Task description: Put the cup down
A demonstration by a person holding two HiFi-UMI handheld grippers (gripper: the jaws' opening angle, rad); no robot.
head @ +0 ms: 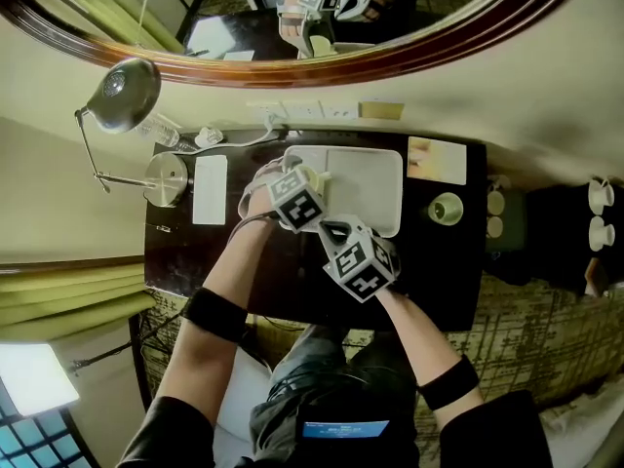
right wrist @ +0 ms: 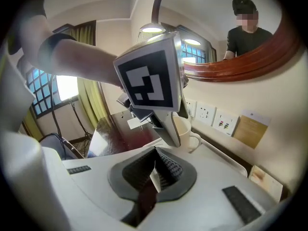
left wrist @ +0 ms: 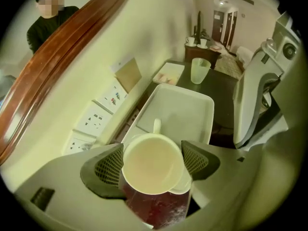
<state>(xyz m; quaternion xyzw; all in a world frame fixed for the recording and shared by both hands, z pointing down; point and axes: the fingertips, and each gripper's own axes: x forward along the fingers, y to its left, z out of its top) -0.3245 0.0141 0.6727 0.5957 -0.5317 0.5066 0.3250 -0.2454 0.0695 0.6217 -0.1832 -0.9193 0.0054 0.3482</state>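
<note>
- Squarely between the mesh pads [left wrist: 108, 166] of the left tool [left wrist: 154, 160]: white cup [left wrist: 153, 163], mouth up, empty inside, handle pointing away toward the tray.
- Clamped from both sides, so firmly grasped.
- Positioned at the left end of the white tray [left wrist: 185, 110], dark counter [left wrist: 156, 210] showing beneath; resting or lifted, cannot tell.
- Just to the right, near the tray's front edge: right tool [right wrist: 156, 170], pads pressed together, clenched on nothing nameable.
- Beyond the tray's far end: pale tumbler [left wrist: 199, 70], standing upright on the counter.
- Along the wall, left of the tray: white sockets [left wrist: 95, 120].
</note>
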